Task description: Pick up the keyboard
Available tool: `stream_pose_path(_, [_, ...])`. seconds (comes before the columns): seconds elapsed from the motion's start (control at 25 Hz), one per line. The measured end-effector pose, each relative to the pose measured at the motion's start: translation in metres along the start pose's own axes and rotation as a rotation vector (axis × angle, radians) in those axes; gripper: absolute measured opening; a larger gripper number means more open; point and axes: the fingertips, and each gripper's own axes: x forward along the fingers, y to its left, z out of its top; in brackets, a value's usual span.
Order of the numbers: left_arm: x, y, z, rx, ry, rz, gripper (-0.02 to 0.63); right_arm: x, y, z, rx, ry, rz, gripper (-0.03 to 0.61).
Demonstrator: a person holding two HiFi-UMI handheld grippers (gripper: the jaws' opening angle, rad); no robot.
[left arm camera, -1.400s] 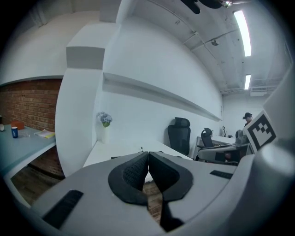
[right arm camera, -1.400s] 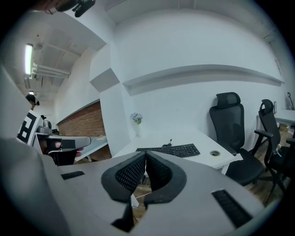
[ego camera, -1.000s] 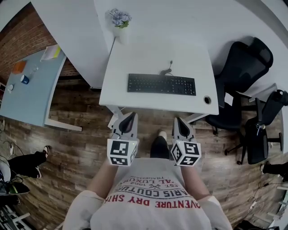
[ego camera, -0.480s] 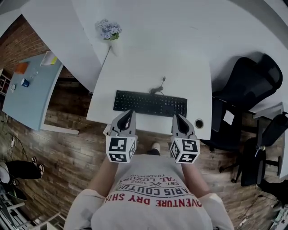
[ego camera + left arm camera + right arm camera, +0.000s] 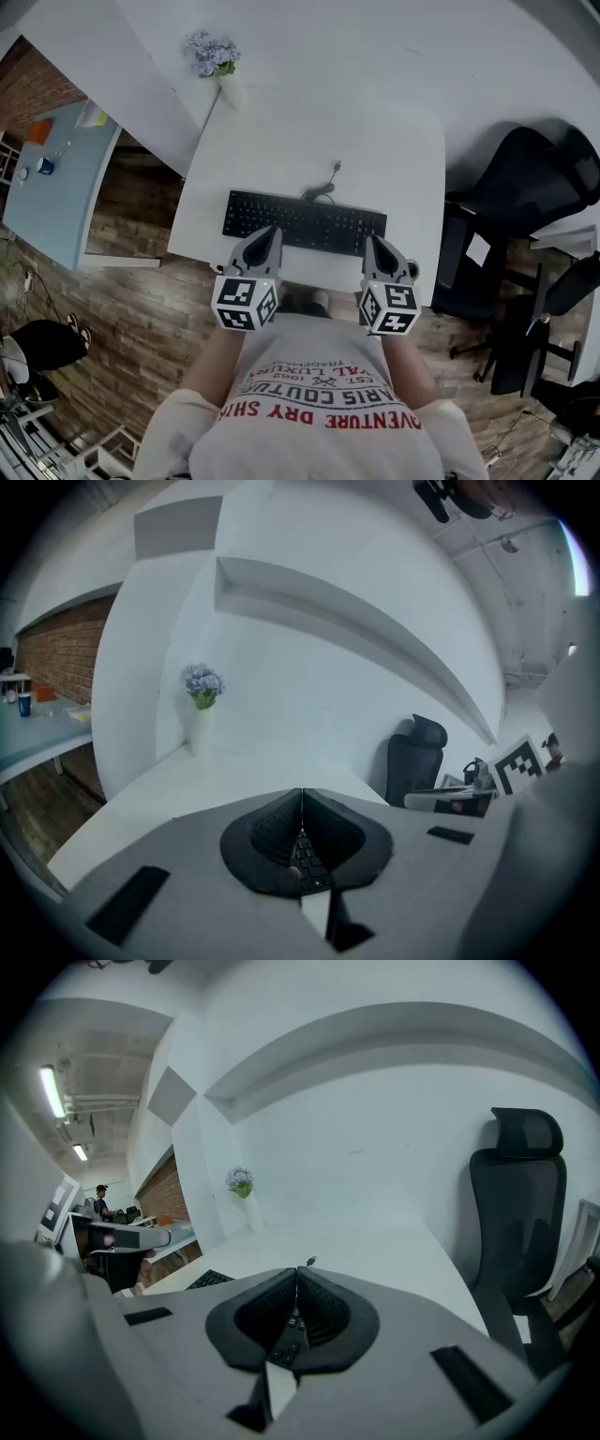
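Closest to me are my two marker cubes (image 5: 246, 302), and they block most of my hands. Just ahead, my left claw (image 5: 271, 232) is pressed together with nothing in it; its own view shows the pads meeting in one thin seam. Same deal for my right claw (image 5: 373, 240): pads together, empty.

Both tips sit over the near edge of the keyboard (image 5: 305, 223), with the left claw toward its left part and the right claw near its right end. From my head I can't tell if the tips touch the keys or just hang over them, since the claws cover that strip. In each claw's view only a few black keys peek through the gap below the pads.

The keyboard lies flat on the white tabletop (image 5: 281, 141), stretched across in front of both claws. Its cable (image 5: 325, 184) curls off past the far edge. Further out, ahead and left of the left claw, a vase of flowers (image 5: 212, 56) stands at the back corner. Off to the right of the right claw is a black office chair (image 5: 525, 178), dark and hard to make out.
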Motion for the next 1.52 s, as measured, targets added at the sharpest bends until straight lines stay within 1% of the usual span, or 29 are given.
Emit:
stream_pose_path(0.2, [0.021, 0.029, -0.015, 0.03, 0.06, 0.036, 0.026, 0.021, -0.004, -0.006, 0.034, 0.033, -0.013, 0.025])
stream_pose_path(0.28, [0.027, 0.042, -0.023, 0.03, 0.089, 0.05, 0.026, 0.028, -0.007, -0.012, 0.04, 0.063, -0.027, 0.025])
stream_pose_path(0.36, [0.033, 0.054, -0.031, 0.016, 0.117, 0.053, 0.026, 0.035, -0.014, -0.023, 0.044, 0.117, -0.051, 0.025])
stream_pose_path(0.48, [0.041, 0.078, -0.045, -0.015, 0.172, 0.056, 0.026, 0.048, -0.025, -0.044, 0.081, 0.205, -0.052, 0.026])
stream_pose_path(0.6, [0.049, 0.105, -0.066, -0.057, 0.257, 0.058, 0.026, 0.059, -0.038, -0.065, 0.1, 0.283, -0.048, 0.026])
stream_pose_path(0.68, [0.053, 0.126, -0.077, -0.081, 0.303, 0.08, 0.028, 0.065, -0.048, -0.078, 0.109, 0.328, -0.051, 0.034])
stream_pose_path(0.72, [0.054, 0.137, -0.082, -0.09, 0.318, 0.099, 0.028, 0.067, -0.053, -0.085, 0.116, 0.349, -0.051, 0.091])
stream_pose_path(0.76, [0.055, 0.147, -0.085, -0.098, 0.33, 0.113, 0.031, 0.068, -0.057, -0.091, 0.123, 0.369, -0.053, 0.162])
stream_pose_path(0.8, [0.056, 0.155, -0.089, -0.109, 0.343, 0.118, 0.072, 0.069, -0.063, -0.095, 0.128, 0.387, -0.059, 0.173])
stream_pose_path(0.84, [0.057, 0.161, -0.092, -0.124, 0.357, 0.115, 0.163, 0.07, -0.069, -0.099, 0.132, 0.401, -0.067, 0.191])
stream_pose_path(0.88, [0.059, 0.166, -0.095, -0.139, 0.372, 0.112, 0.207, 0.071, -0.074, -0.103, 0.135, 0.414, -0.073, 0.207])
stream_pose_path(0.92, [0.061, 0.172, -0.098, -0.153, 0.386, 0.112, 0.224, 0.072, -0.08, -0.106, 0.14, 0.425, -0.079, 0.217])
stream_pose_path(1.04, [0.065, 0.186, -0.108, -0.18, 0.439, 0.114, 0.256, 0.075, -0.096, -0.115, 0.159, 0.467, -0.095, 0.245])
stream_pose_path(1.12, [0.069, 0.19, -0.116, -0.189, 0.487, 0.094, 0.273, 0.077, -0.1, -0.121, 0.175, 0.505, -0.087, 0.247])
stream_pose_path(1.24, [0.074, 0.189, -0.125, -0.194, 0.549, 0.055, 0.276, 0.082, -0.1, -0.127, 0.205, 0.551, -0.06, 0.247])
stream_pose_path(1.4, [0.081, 0.189, -0.132, -0.206, 0.595, 0.034, 0.276, 0.087, -0.1, -0.129, 0.224, 0.583, -0.041, 0.247])
stream_pose_path(1.52, [0.084, 0.191, -0.134, -0.192, 0.631, 0.024, 0.276, 0.089, -0.098, -0.132, 0.282, 0.604, 0.005, 0.247])
